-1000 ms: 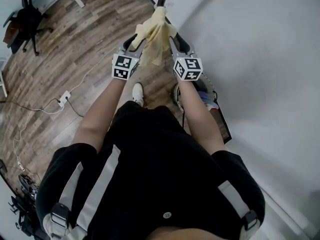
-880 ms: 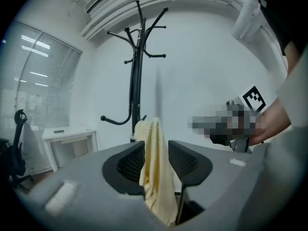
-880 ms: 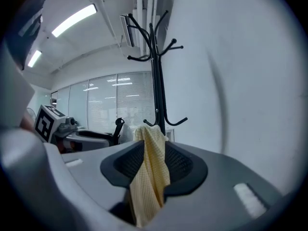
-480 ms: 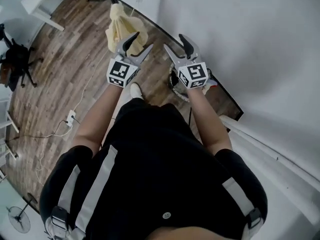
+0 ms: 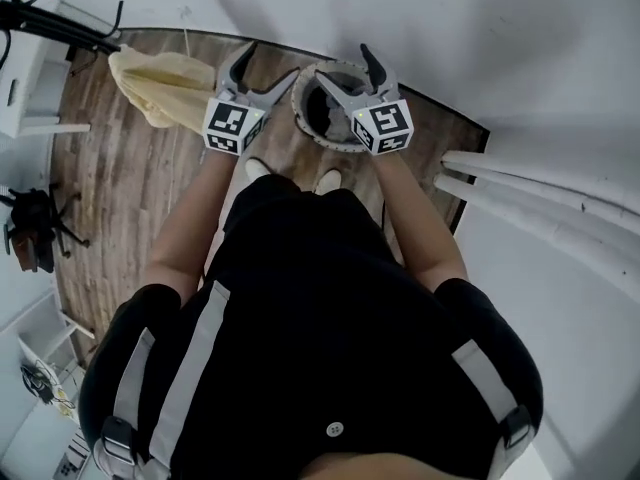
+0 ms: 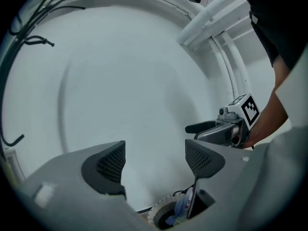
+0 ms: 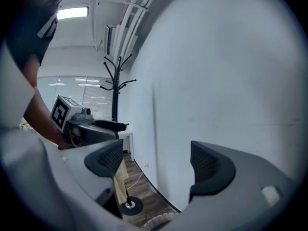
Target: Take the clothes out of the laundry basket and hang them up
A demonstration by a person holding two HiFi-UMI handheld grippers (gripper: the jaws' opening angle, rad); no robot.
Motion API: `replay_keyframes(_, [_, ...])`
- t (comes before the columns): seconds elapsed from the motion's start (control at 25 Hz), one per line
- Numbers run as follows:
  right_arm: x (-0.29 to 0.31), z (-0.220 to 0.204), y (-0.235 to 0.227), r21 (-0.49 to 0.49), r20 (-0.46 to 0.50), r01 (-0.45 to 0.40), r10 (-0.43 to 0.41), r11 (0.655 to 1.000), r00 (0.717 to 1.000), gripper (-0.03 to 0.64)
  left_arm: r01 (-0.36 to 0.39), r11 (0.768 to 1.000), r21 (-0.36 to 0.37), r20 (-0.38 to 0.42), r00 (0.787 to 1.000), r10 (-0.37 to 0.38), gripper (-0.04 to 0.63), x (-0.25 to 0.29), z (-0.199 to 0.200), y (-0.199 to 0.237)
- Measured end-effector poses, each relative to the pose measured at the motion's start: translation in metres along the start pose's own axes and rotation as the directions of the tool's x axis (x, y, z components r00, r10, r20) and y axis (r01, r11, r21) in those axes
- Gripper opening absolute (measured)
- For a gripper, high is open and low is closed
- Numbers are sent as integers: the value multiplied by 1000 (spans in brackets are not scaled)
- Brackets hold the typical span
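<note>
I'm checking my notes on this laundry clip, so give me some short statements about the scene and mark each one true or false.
The yellow garment hangs on the coat rack. True.
The left hand-held gripper is shut on the yellow garment. False: its jaws have just been opening and stand apart with nothing between them.
The laundry basket stands on the floor by the wall. True.
The right hand-held gripper holds clothing. False: its jaws have just been opening too and are empty.
The laundry basket is empty. False: bluish cloth shows inside.
</note>
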State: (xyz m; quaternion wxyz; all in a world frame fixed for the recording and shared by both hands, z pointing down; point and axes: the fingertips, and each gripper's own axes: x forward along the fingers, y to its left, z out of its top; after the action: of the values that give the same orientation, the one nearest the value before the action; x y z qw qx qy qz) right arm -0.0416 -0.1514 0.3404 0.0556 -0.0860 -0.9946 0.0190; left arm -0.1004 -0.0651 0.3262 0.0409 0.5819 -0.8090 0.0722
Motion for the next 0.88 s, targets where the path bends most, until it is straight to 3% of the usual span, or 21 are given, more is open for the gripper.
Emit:
replay_keyframes(0.2, [-62,-19,-85,36,-23,225,-224,974,974,437,149,989,7,-45,988,-149,391,67,-4,-54])
replay_keyframes(0.32, [-94,-38,-123,72,-53,338,-334,939,941,437,261,965,31,-94,962,-257,391,106,-13,-82])
replay_keyframes(0.4, [-110,-55,-140,91,-82,404,-397,910,914,437,345,938,38,-118,934,-339,391,134,-22,-97])
replay_keyframes(0.48, [-126,-76,-151,110,-120,480,-467,871,876,437,446,894,45,-136,889,-437,391,162,-36,-115])
replay_keyframes(0.72, [-150,-152,-170,174,-241,650,-608,740,756,424,685,720,110,-235,722,-651,390,222,-101,-157])
replay_keyframes(0.88, [-156,-220,-172,216,-325,719,-646,661,691,403,806,581,111,-342,580,-740,389,242,-165,-180])
